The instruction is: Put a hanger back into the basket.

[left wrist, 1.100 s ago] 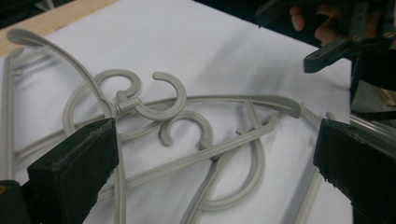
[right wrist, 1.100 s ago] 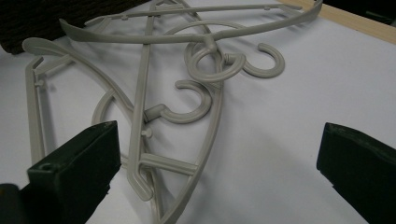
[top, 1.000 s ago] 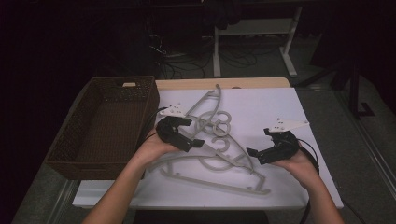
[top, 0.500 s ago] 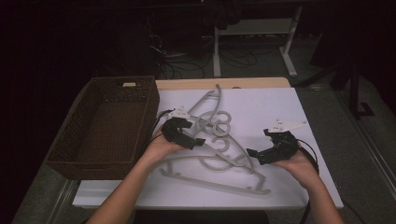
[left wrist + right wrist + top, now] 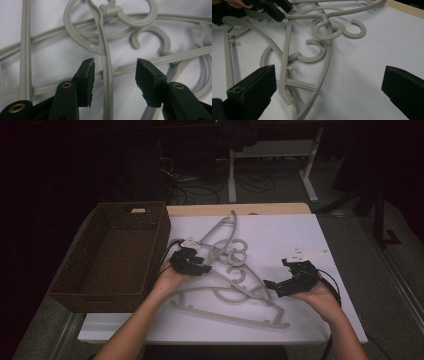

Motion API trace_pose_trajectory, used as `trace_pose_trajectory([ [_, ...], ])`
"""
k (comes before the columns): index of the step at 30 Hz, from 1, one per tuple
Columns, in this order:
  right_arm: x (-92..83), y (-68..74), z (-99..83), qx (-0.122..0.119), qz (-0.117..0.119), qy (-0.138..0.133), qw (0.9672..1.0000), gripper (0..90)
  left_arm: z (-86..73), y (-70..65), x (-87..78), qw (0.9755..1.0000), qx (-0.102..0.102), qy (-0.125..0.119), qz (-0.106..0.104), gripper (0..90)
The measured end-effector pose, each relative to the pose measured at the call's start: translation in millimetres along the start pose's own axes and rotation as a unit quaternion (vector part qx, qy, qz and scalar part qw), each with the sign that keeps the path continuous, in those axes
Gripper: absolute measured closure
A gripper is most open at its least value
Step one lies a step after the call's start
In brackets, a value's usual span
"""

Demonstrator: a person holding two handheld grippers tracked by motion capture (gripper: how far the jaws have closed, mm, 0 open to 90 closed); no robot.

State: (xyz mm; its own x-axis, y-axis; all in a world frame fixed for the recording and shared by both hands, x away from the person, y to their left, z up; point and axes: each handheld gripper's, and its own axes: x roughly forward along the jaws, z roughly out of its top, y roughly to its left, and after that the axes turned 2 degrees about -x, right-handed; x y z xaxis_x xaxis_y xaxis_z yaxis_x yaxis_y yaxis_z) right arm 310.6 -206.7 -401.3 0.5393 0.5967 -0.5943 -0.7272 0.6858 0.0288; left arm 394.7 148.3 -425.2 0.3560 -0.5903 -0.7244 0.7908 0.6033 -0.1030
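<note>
Presently on a white-topped table (image 5: 310, 235):

Item 1: a tangled pile of grey plastic clothes hangers (image 5: 235, 285), arms and round hooks interlocked, lying flat at the table's middle, between the two hands.

Item 2: a dark brown woven wicker basket (image 5: 80, 280), rectangular, at the table's left edge, just beside the hangers.

Item 3: left gripper (image 5: 199, 268), black, two-jawed, held low over the left part of the pile, close to the basket. Its jaws have just been closing and stand partly apart. In the left gripper view one thin hanger arm (image 5: 108, 75) runs between the pads (image 5: 88, 80); a gap shows on each side, so the pads do not press on it.

Item 4: right gripper (image 5: 272, 285), black, two-jawed, at the near right of the pile, pointing left toward it. Its jaws stand wide apart and released; in the right gripper view the hangers (image 5: 312, 50) lie ahead of it, with nothing gripped.
</note>
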Motion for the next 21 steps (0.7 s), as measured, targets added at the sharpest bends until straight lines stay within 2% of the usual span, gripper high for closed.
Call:
trace_pose_trajectory([
  [3,0.1,0.1,0.0,0.0,0.0,0.0,1.0,0.0,-1.1,-0.6,0.9,0.9999,0.001,0.013,0.006,54.3],
  [4,0.2,0.3,0.0,-0.001,0.0,0.001,1.0,0.0,-1.2,-0.6,0.9,0.9998,0.001,0.017,0.008,59.9],
  [6,-0.1,0.1,0.0,0.0,0.0,0.0,1.0,0.0,-2.0,-0.5,1.4,0.9997,-0.002,0.023,0.01,61.6],
  [8,-0.1,0.0,-0.1,0.0,0.0,0.001,1.0,0.0,-2.5,-0.1,1.8,0.9995,-0.004,0.028,0.011,69.0],
  [10,-0.1,-0.1,-0.2,0.0,0.0,0.001,1.0,0.0,-2.8,0.0,2.3,0.9994,-0.004,0.032,0.011,71.9],
  [14,-0.4,-0.2,-0.1,0.0,0.0,0.0,1.0,0.0,-2.8,-0.5,1.4,0.9993,0.002,0.036,0.013,80.2],
  [21,-0.4,0.0,0.0,-0.001,0.001,0.0,1.0,0.0,-0.4,-4.1,0.0,0.999,0.006,0.042,0.014,81.9],
])
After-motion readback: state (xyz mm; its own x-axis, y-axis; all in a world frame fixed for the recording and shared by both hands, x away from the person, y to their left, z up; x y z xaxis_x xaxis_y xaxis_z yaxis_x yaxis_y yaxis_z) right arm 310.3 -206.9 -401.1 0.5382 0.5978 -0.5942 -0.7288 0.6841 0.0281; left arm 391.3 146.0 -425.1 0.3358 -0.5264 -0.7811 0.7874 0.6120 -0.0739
